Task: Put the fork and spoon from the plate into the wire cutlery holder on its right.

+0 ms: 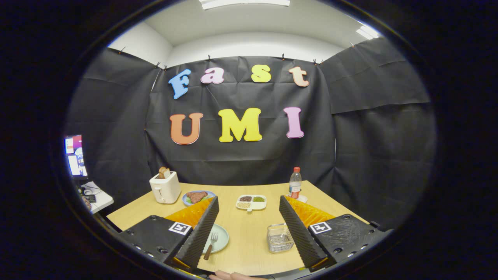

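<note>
Toaster (165, 188), plate of what looks like meat (197, 197), divided dish (251, 202), bottle (295, 183).

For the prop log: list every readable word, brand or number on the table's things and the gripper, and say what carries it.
No text can be read.
Bottle: label too small to read.
Toaster: no marking legible.
Square markers on the gripper: black-and-white patterns, no words.
Screen beside the table: too blurred.
The gripper is open, with the fork and wire holder between its fingers.
</note>
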Motion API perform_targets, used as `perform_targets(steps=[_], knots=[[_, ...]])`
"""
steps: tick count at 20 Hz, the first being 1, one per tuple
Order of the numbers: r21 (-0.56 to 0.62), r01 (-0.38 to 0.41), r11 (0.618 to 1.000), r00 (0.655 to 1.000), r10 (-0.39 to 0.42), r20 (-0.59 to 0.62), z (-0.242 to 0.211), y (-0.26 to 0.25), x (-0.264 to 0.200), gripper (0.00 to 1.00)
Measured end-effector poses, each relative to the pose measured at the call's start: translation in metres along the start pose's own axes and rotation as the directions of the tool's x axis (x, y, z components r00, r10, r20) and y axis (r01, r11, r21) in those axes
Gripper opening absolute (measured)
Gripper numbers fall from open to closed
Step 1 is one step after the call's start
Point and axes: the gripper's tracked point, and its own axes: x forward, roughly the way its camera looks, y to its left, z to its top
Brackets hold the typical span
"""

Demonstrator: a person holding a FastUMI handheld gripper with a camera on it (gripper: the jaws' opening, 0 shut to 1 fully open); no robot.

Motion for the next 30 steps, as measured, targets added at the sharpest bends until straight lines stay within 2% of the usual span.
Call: perform_targets(steps=[3,7,12,15,19,21,24,27,28,30], knots=[[-0.052,0.007,0.999,1.000,-0.006,0.006,-0.011,0.012,0.012,0.94],[-0.105,-0.039,0.994,0.999,0.035,-0.038,-0.046,0.049,0.037,0.94],[-0.123,-0.089,0.988,0.979,0.065,-0.193,-0.114,0.086,0.073,0.96],[-0.125,-0.111,0.986,0.943,0.065,-0.326,-0.161,0.099,0.093,0.95],[-0.066,-0.131,0.989,0.868,0.083,-0.490,-0.205,0.111,0.110,0.94],[-0.058,-0.142,0.988,0.816,0.084,-0.572,-0.223,0.117,0.114,0.89],[-0.058,-0.153,0.986,0.726,0.073,-0.683,-0.240,0.121,0.112,0.87],[-0.037,-0.148,0.988,0.620,0.064,-0.782,-0.256,0.125,0.105,0.84],[-0.030,-0.146,0.989,0.586,0.062,-0.808,-0.260,0.127,0.101,0.76],[-0.031,-0.156,0.987,0.516,0.055,-0.855,-0.270,0.128,0.095,0.72]])
